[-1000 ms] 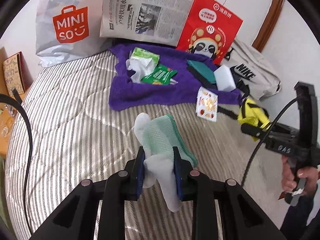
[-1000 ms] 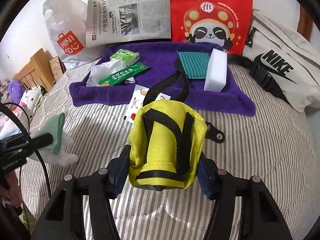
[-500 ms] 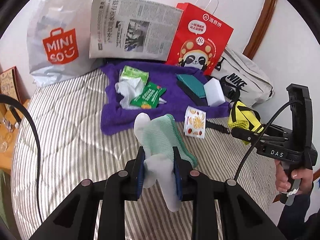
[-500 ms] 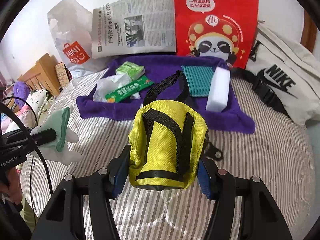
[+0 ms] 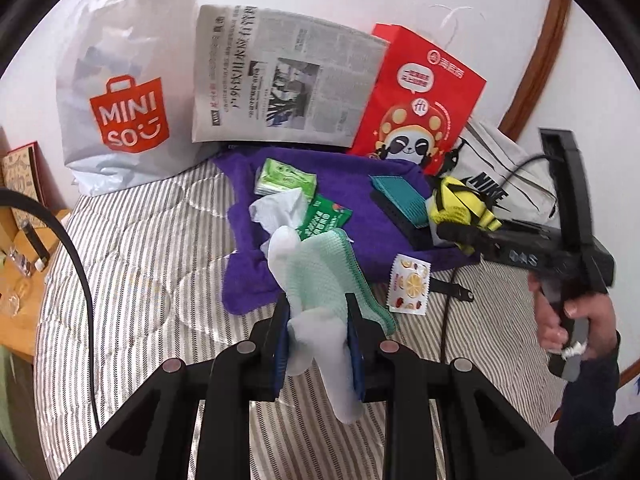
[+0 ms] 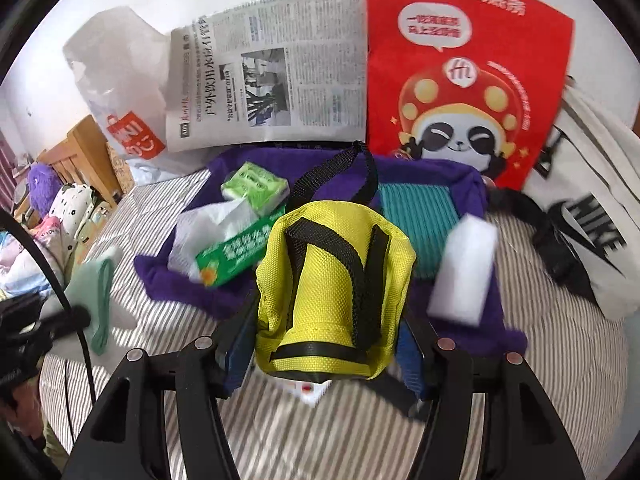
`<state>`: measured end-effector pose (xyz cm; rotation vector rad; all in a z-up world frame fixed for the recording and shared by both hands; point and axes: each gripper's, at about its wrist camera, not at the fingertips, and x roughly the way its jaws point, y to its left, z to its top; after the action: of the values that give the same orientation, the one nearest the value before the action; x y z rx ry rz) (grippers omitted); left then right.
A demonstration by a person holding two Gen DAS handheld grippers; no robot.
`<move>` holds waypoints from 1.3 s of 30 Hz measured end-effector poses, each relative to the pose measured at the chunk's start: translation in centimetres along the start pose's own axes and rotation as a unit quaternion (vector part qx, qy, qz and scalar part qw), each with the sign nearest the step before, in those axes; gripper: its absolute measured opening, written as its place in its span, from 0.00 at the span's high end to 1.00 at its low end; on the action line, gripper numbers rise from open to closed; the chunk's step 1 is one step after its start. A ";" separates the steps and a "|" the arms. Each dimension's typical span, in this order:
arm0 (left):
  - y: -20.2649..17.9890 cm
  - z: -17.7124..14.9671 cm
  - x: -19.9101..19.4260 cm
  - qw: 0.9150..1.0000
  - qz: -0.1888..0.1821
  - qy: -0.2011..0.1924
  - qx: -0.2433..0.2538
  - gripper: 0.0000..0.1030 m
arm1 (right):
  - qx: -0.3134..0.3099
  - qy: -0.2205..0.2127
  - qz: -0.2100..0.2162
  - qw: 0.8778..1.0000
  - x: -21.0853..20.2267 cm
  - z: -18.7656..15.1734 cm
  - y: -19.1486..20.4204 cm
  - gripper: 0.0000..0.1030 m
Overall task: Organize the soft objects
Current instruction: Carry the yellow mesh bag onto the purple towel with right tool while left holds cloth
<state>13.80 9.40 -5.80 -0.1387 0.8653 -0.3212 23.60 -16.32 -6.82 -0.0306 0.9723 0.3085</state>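
Note:
My left gripper (image 5: 318, 332) is shut on a white and mint-green sock (image 5: 320, 276), held above the striped bed; it also shows in the right wrist view (image 6: 94, 280). My right gripper (image 6: 326, 344) is shut on a yellow pouch with black straps (image 6: 332, 280), held over the near edge of the purple towel (image 6: 464, 184). In the left wrist view the pouch (image 5: 460, 204) hangs over the towel's right side (image 5: 340, 168). On the towel lie a green tissue pack (image 6: 256, 186), a white tissue (image 6: 204, 228), a green sachet (image 6: 232, 254), a teal cloth (image 6: 416, 216) and a white sponge (image 6: 464, 272).
A Miniso bag (image 5: 124, 92), a newspaper (image 5: 280, 88) and a red panda bag (image 5: 420, 100) stand against the wall. A white Nike bag (image 6: 592, 216) lies at the right. A fruit-print packet (image 5: 410, 284) lies on the striped bed (image 5: 152, 264). Wooden furniture (image 6: 80, 160) stands at the left.
Both grippers have moved forward toward the purple towel with their loads. The yellow pouch is now over the towel's near edge, close to the sponge and teal cloth.

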 end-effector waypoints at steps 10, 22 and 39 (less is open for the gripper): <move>3.0 0.4 0.9 1.000 0.018 0.009 -0.015 0.77 | 0.015 0.022 -0.008 1.000 7.5 5.5 -0.2 0.40; 5.2 0.3 1.8 0.999 0.007 0.010 -0.039 0.77 | 0.008 0.056 -0.046 0.997 15.5 9.2 0.9 0.38; 5.6 -0.8 0.7 0.999 0.002 0.006 -0.051 0.77 | -0.012 0.099 -0.054 0.994 17.3 9.3 1.7 0.11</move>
<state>14.86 14.51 -8.20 -0.2302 0.8942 -0.2735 39.73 -8.92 -15.45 -0.1364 1.1598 0.2204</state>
